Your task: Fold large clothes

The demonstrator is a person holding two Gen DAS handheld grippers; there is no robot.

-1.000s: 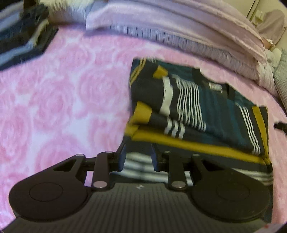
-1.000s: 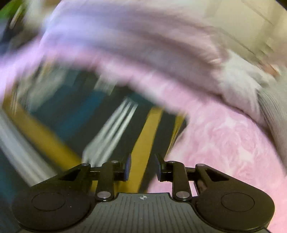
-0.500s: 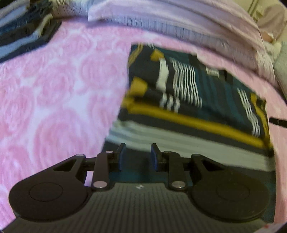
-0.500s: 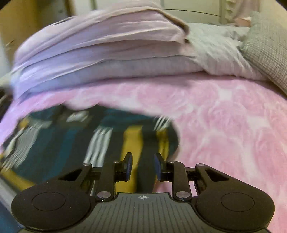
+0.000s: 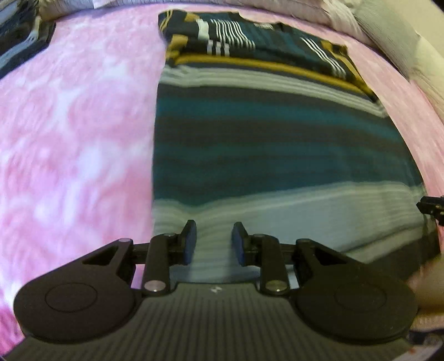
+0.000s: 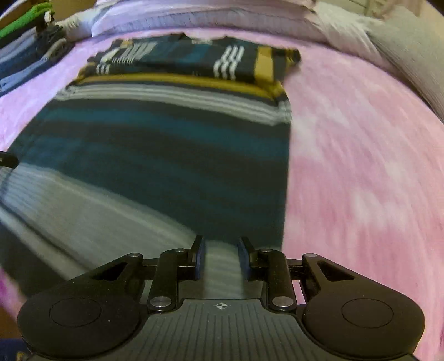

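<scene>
while the pink rose-patterned bed cover (image 5: 69,133) fills most of both views, the striped garment (image 5: 277,144) lies flat on the bed, its length running from the near edge toward the far edge where the bedding is piled. it has bands of dark teal, black, grey-white and mustard yellow, and its far part is folded over, so that the sleeves with thin white stripes lie on top of the body. the near part, with the wide grey-white band, reaches to the near edge of the bed, under both tools. the pictures are blurred there, so the hem is not clear.

along the far edge of the bed lies a pile of pale lilac bedding (image 6: 194,16), and a grey knitted pillow (image 6: 410,50) sits at the far right corner. at the far left corner a stack of folded dark and blue clothes (image 6: 25,61) rests, with something green on its top.

the left tool (image 5: 213,241) hangs over the near left part of the garment, its jaws a little apart with only the grey-white band seen between them; it grips nothing. the right tool (image 6: 221,257) hangs over the near right part, just inside the garment's right edge, also narrowly parted and empty. a small black part of the right tool shows at the right border of the left wrist view.
</scene>
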